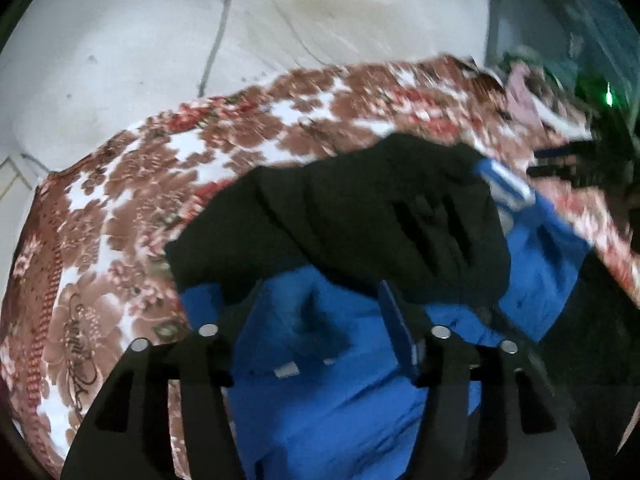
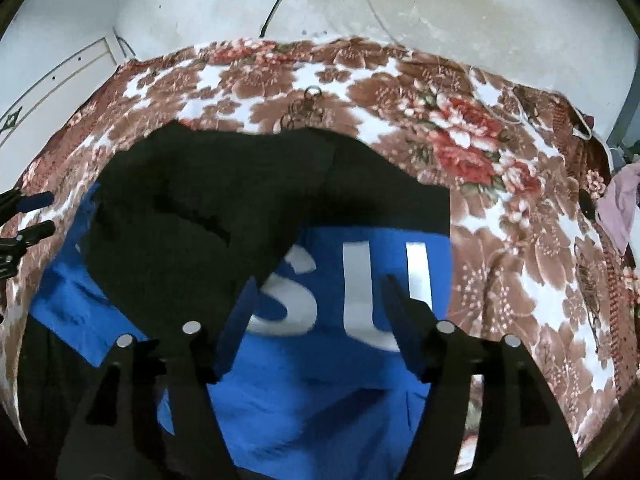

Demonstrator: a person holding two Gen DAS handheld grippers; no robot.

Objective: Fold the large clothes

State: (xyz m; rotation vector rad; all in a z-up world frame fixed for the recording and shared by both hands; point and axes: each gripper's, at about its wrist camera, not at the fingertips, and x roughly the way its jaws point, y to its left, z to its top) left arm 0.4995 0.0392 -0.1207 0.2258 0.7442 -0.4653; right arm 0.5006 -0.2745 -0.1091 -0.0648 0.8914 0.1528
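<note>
While aimed down over the bed, showed the left gripper (image 1: 316, 320) with jaws spread apart and empty, poised above a blue-and-black garment (image 1: 320, 380). Lay spread on a floral blanket (image 1: 132, 184), black part (image 1: 360, 216) toward the blanket's far edge, blue part nearest the camera. Caught the right gripper (image 1: 560, 164) near the blanket's right edge, blurred.

From the right wrist, showed the right gripper (image 2: 320, 312) likewise spread wide, nothing pinched, over the garment's (image 2: 320, 400) blue panel with large white letters (image 2: 348, 292). Reached with its black part (image 2: 224, 184) toward the far edge of the blanket (image 2: 500, 200). Caught the left gripper (image 2: 32, 216) at the blanket's left edge, and a pink cloth (image 2: 620, 208) at the right edge.
</note>
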